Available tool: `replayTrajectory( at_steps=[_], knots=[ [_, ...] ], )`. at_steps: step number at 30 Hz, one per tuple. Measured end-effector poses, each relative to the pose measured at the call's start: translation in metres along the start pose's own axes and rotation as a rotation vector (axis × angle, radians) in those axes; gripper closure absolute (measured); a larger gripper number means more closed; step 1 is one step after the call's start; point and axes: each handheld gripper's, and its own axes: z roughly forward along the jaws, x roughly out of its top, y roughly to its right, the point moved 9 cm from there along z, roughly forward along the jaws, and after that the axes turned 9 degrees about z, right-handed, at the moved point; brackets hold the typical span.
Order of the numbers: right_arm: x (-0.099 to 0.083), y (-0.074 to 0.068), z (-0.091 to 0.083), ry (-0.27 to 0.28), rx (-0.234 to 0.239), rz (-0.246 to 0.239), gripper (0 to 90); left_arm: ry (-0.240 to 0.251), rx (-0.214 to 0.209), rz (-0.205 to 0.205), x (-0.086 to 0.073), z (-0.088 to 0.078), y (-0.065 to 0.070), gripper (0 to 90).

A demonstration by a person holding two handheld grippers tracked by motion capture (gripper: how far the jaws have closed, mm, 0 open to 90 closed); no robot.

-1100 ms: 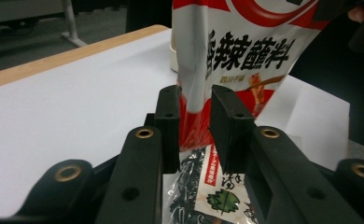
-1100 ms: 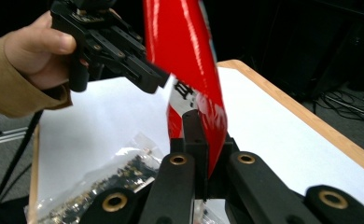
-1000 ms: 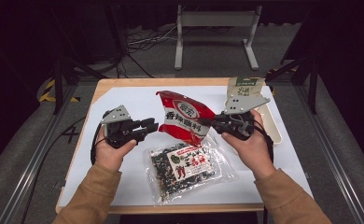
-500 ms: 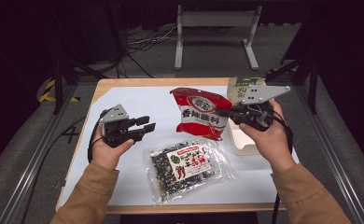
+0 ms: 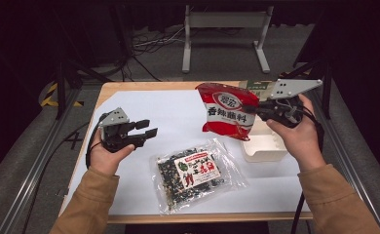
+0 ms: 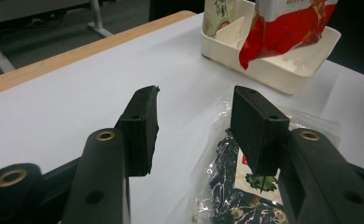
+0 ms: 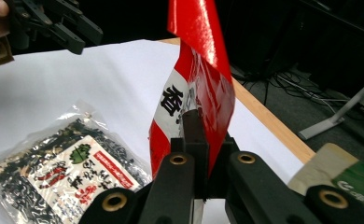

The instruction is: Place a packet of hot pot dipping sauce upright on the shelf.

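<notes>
- The right gripper [image 5: 256, 108] pinches the red packet [image 5: 227, 117] between its closed jaws.
- The left gripper [image 5: 146, 131] has just been opening; nothing is between its spread jaws.

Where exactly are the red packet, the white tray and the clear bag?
red packet [image 5: 229, 114], high view, on its white label.
white tray [image 5: 263, 148], high view, on its near wall.
clear bag [image 5: 195, 170], high view, on its printed label.

Red snack packet [image 5: 228, 116] (white label, black characters) hangs upright above the white tray [image 5: 264, 146].
</notes>
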Motion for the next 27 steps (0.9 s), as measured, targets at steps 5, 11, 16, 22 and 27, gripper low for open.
replayTrajectory(
  at_steps=[5,11,16,22,27],
  knots=[
    [0.001,0.011,-0.005,0.001,-0.019,-0.008,90.0,-0.011,0.007,0.006,-0.003,-0.002,-0.002,49.0],
    [0.003,0.026,-0.012,0.011,-0.023,-0.010,90.0,-0.026,0.016,0.003,-0.007,-0.007,-0.005,46.2],
    [0.005,0.036,-0.015,0.015,-0.025,-0.014,90.0,-0.042,0.017,-0.007,-0.011,-0.009,-0.008,43.0],
    [0.004,0.048,-0.017,0.011,-0.036,-0.024,90.0,-0.071,0.027,-0.009,-0.015,-0.011,-0.014,40.4],
    [0.002,0.059,-0.019,0.009,-0.047,-0.031,90.0,-0.076,0.024,-0.020,-0.017,-0.011,-0.015,38.9]
  ],
)
